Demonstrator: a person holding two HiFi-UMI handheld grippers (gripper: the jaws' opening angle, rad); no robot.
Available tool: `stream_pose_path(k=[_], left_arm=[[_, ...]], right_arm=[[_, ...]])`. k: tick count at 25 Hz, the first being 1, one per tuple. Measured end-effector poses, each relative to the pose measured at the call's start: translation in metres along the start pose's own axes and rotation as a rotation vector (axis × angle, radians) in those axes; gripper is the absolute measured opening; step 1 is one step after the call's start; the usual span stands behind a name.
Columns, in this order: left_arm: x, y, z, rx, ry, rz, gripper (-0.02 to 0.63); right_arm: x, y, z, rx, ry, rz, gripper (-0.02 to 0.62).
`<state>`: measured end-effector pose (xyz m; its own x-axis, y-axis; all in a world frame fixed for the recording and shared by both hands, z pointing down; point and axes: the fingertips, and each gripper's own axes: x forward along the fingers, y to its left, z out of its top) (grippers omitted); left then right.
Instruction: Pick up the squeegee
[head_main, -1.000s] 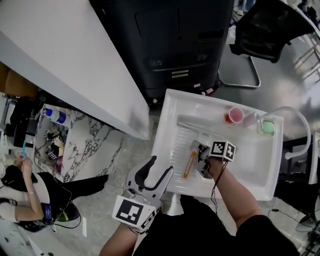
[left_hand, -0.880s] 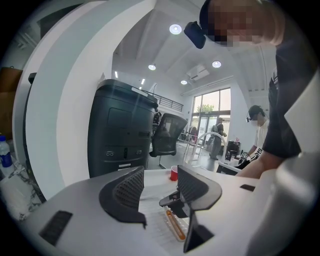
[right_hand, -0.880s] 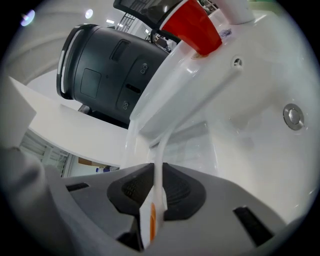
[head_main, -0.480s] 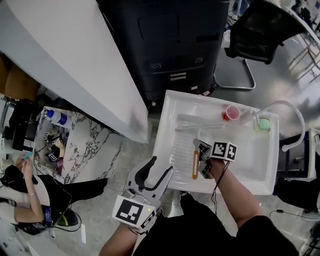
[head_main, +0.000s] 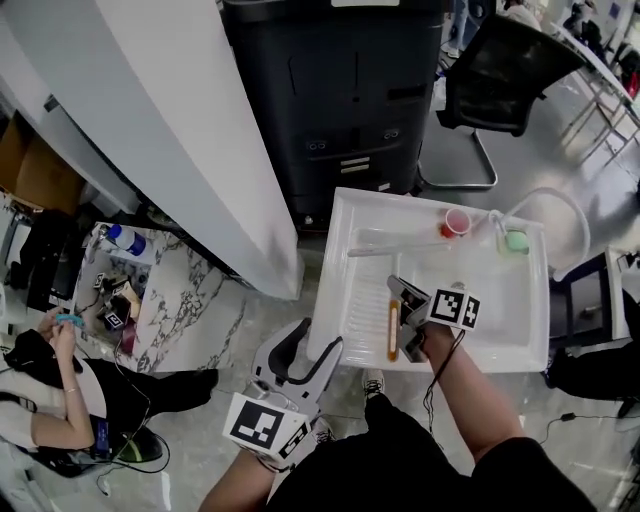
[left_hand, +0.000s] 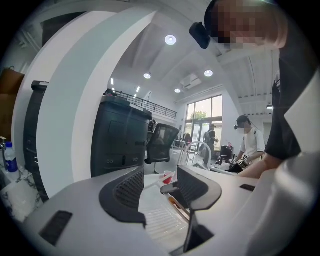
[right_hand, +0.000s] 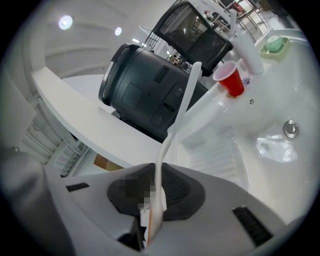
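Note:
The squeegee (head_main: 392, 331) has an orange handle and a long pale blade (head_main: 398, 247). It hangs over the white sink (head_main: 520, 345), and my right gripper (head_main: 404, 322) is shut on its handle. In the right gripper view its white neck (right_hand: 159, 176) runs up from between the closed jaws to the blade (right_hand: 188, 95), which stands on end. My left gripper (head_main: 318, 338) hovers off the sink's near left corner, open with nothing between its jaws (left_hand: 160, 186).
A red cup (head_main: 457, 222) stands at the sink's back, beside a green sponge (head_main: 516, 240) and a curved white faucet (head_main: 548, 200). A black cabinet (head_main: 340, 90) and an office chair (head_main: 500, 70) are behind. A white counter (head_main: 150, 130) runs along the left; a person (head_main: 50, 400) sits below it.
My right gripper has risen with the squeegee, lifting it off the sink floor and turning the handle from slanted to straight. The left gripper has shifted slightly and stays open.

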<state>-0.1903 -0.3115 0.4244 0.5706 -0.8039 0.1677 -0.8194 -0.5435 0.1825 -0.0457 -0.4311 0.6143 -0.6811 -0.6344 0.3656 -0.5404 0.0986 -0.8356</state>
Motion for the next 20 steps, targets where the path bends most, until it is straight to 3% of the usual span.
stream_pose_path(k=[9, 17, 20], left_arm=[[-0.062, -0.008, 0.017, 0.016, -0.058, -0.044, 0.225], [-0.125, -0.021, 0.025, 0.033, -0.098, -0.108, 0.224], [-0.142, -0.027, 0.025, 0.039, -0.099, -0.137, 0.224]], right_arm=[[-0.055, 0.097, -0.009, -0.081, -0.154, 0.121, 0.057], [-0.118, 0.194, -0.043, -0.265, -0.278, 0.257, 0.055], [-0.144, 0.220, -0.059, -0.310, -0.318, 0.253, 0.056]])
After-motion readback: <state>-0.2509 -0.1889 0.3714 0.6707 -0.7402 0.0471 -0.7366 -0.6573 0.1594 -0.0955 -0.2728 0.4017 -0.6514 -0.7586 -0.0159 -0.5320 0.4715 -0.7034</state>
